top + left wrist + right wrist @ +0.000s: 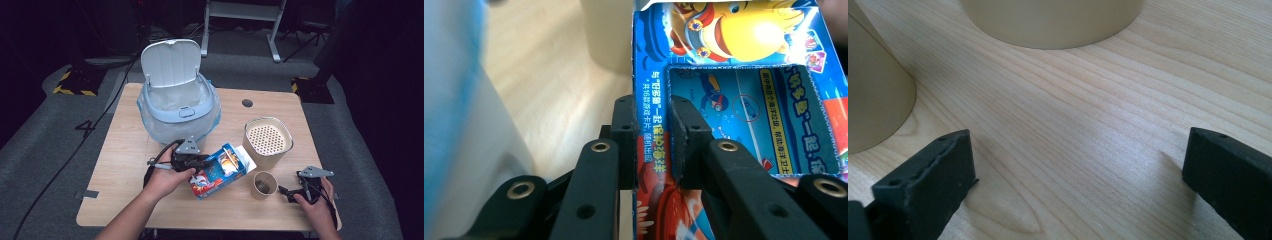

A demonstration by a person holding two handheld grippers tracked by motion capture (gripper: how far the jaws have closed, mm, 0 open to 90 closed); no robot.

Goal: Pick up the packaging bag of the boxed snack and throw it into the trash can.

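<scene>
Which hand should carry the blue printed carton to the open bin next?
Left. The left gripper is already shut on the blue printed cardboard carton's edge, beside the white lidded bin; the right gripper rests open and empty.

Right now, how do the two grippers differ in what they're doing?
The left gripper is shut on an edge of the blue printed cardboard box, beside the white lidded bin; the right gripper stands open with nothing between its jaws. The left one sits near the table's middle; the right rests near the small tan paper cup. Both are black and hand-held.
</scene>
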